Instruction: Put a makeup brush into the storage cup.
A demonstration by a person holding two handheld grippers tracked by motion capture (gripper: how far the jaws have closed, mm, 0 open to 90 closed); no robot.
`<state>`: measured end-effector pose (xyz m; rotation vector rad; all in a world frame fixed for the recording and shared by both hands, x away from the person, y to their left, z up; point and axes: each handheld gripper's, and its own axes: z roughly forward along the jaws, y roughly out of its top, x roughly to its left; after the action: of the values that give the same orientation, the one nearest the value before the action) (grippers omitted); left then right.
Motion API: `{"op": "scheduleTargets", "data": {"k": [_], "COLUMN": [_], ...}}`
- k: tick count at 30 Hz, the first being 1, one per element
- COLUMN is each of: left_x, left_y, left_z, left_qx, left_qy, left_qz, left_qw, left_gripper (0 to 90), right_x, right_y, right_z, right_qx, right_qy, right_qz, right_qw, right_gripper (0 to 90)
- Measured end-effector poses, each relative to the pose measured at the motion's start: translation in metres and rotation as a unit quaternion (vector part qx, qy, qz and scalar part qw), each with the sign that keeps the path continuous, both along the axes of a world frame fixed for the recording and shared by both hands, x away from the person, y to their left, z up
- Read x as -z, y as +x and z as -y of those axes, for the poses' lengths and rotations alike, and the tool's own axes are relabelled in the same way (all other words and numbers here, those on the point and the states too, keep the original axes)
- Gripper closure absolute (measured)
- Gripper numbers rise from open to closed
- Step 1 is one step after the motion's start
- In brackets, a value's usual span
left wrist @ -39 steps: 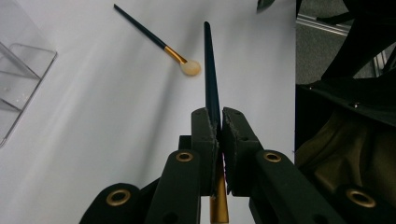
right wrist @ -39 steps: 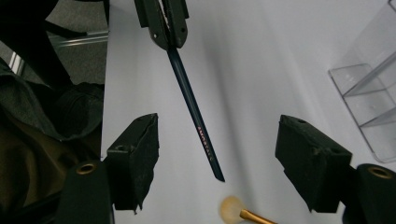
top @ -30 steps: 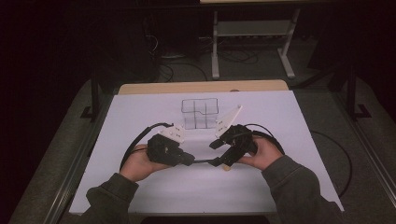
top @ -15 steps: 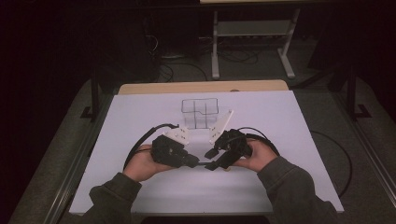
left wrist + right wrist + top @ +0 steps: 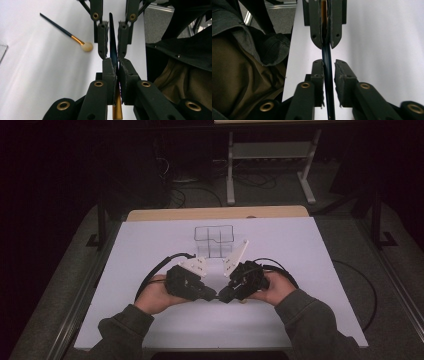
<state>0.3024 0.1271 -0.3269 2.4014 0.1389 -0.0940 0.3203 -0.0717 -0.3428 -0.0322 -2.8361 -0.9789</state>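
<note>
Brush (image 5: pixel 113 53) spans both grippers end-on; left gripper (image 5: pixel 117 72) clamps it, right gripper (image 5: pixel 328 68) parted around handle.

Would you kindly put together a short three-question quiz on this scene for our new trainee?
1. True or false: the left tool is shut on the dark-handled brush.
2. The right tool has its jaws: A) clamped on the handle, B) apart on either side of it, C) far away from it.
3. Fill in: the loose brush lying on the white table has a ___ ferrule.
Key: 1 true; 2 B; 3 gold.
</note>
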Motion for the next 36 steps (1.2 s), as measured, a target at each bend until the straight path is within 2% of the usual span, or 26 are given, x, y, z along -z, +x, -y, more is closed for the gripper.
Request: {"op": "scheduleTargets", "data": {"k": [2, 4, 7, 9, 12, 15, 19, 26, 30, 33, 36], "left_x": [0.000, 0.000, 0.001, 0.001, 0.002, 0.001, -0.002, -0.002, 0.002, 0.004, 0.004], "left_y": [0.000, -0.001, -0.002, -0.001, -0.001, 0.000, -0.001, 0.002, 0.002, 0.004, 0.004], "left_z": [0.001, 0.001, 0.002, 0.002, 0.002, 0.001, -0.006, -0.020, -0.021, -0.019, -0.019], "left_qx": [0.002, 0.003, 0.009, 0.010, 0.010, 0.005, -0.001, -0.029, -0.032, -0.029, -0.024], "left_qy": [0.002, 0.004, 0.006, 0.008, 0.008, 0.001, -0.009, -0.013, -0.011, -0.002, -0.006], "left_qz": [0.000, -0.001, 0.000, -0.006, -0.006, -0.010, -0.014, -0.016, -0.024, -0.027, -0.030], "left_qw": [1.0000, 1.0000, 0.9999, 0.9999, 0.9999, 0.9999, 0.9999, 0.9994, 0.9991, 0.9992, 0.9993], "left_gripper": [83.7, 83.7, 83.6, 83.5, 82.3, 72.1, 68.1, 61.5, 62.1, 67.1, 73.6], "right_x": [0.000, 0.002, 0.004, 0.005, 0.006, 0.007, 0.007, 0.005, 0.006, 0.007, 0.007], "right_y": [0.000, -0.001, -0.001, -0.002, -0.002, -0.003, -0.002, -0.004, -0.005, -0.006, -0.006], "right_z": [0.000, 0.000, 0.001, 0.002, 0.002, 0.004, 0.010, 0.020, 0.021, 0.021, 0.020], "right_qx": [-0.006, -0.009, -0.013, -0.014, -0.014, -0.009, 0.001, 0.014, 0.016, 0.014, 0.013], "right_qy": [0.004, 0.005, 0.007, 0.009, 0.012, 0.011, 0.014, 0.019, 0.022, 0.023, 0.023], "right_qz": [0.003, -0.007, -0.014, -0.016, -0.010, -0.003, 0.003, 0.006, 0.013, 0.014, 0.017], "right_qw": [1.0000, 0.9999, 0.9998, 0.9997, 0.9998, 0.9999, 0.9999, 0.9997, 0.9995, 0.9995, 0.9995], "right_gripper": [80.9, 81.9, 82.6, 82.8, 82.9, 82.9, 83.0, 83.0, 82.9, 83.0, 82.9]}}
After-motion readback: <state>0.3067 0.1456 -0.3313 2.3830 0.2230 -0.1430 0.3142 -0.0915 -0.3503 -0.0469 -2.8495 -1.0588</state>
